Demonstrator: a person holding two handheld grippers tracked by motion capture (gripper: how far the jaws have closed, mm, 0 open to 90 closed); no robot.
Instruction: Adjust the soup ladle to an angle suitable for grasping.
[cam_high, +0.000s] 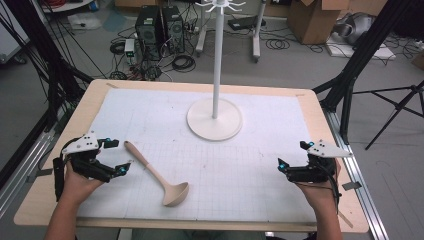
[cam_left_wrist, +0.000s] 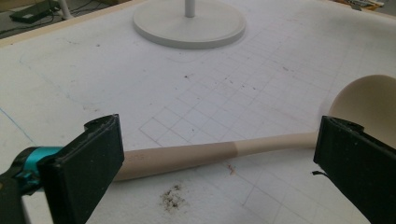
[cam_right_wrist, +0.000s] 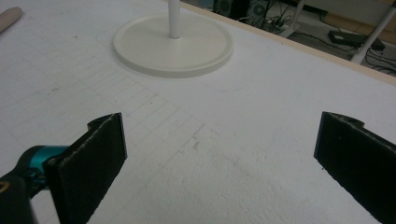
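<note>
Ladle beside left claw, apart.

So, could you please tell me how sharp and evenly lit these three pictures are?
High view: soft, even light, faint shadow under the ladle. Left gripper view: the ladle's handle reads clearly, the near pads slightly soft, the stand base pale but not glaring. Right gripper view: the white mat looks grainy, no glare.

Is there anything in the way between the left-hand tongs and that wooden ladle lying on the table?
No, nothing visible. The left tongs are open just beside the ladle, and in the left gripper view its handle lies on bare white mat just ahead of the jaws. The white stand sits farther back.
</note>
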